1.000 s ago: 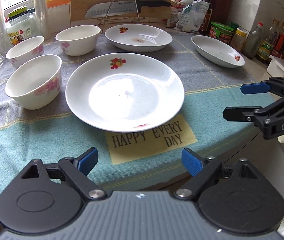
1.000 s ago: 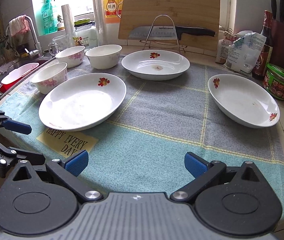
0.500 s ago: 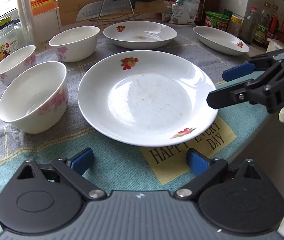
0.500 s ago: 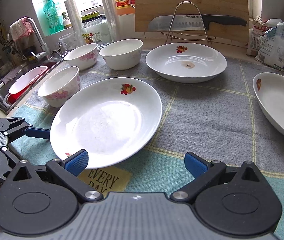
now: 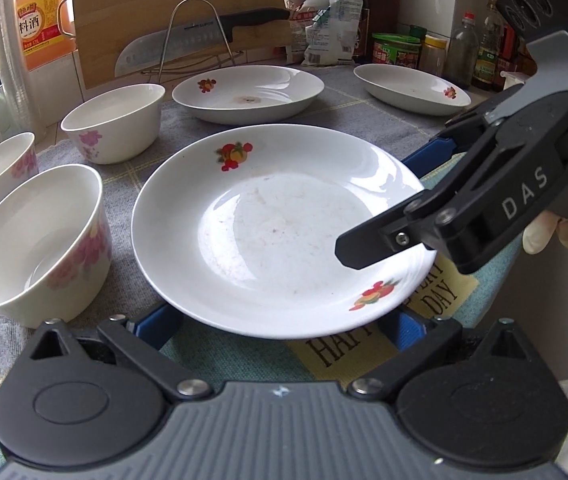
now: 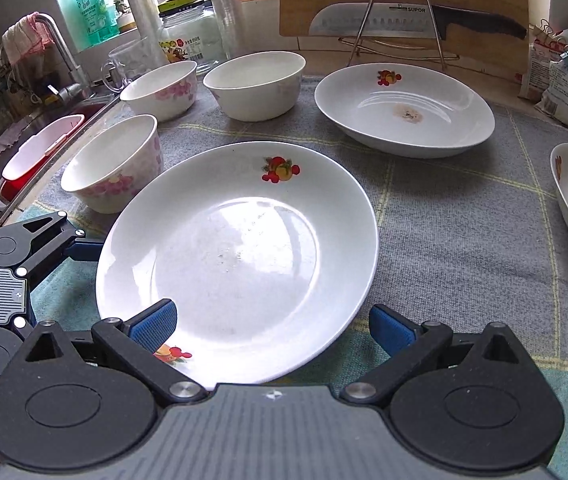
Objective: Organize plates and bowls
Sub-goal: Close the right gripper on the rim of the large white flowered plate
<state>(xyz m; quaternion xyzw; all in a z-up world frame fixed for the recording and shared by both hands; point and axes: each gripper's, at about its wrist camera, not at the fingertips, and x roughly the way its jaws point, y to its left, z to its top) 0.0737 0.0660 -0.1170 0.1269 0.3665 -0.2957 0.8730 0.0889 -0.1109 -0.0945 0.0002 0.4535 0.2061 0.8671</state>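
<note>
My left gripper (image 5: 279, 326): jaws opening, wide; blue pads lie beneath the near rim, not pressing.
My right gripper (image 6: 271, 326): spread wide; one pad over the rim, one outside; nothing clamped.
Nearest plate: the white round ceramic plate with fruit prints (image 5: 279, 228) lies between both tools on the grey-teal cloth (image 6: 464, 232).
Left of it: three white floral bowls (image 5: 39, 236).
Beyond: two more white plates (image 5: 247, 94).
</note>
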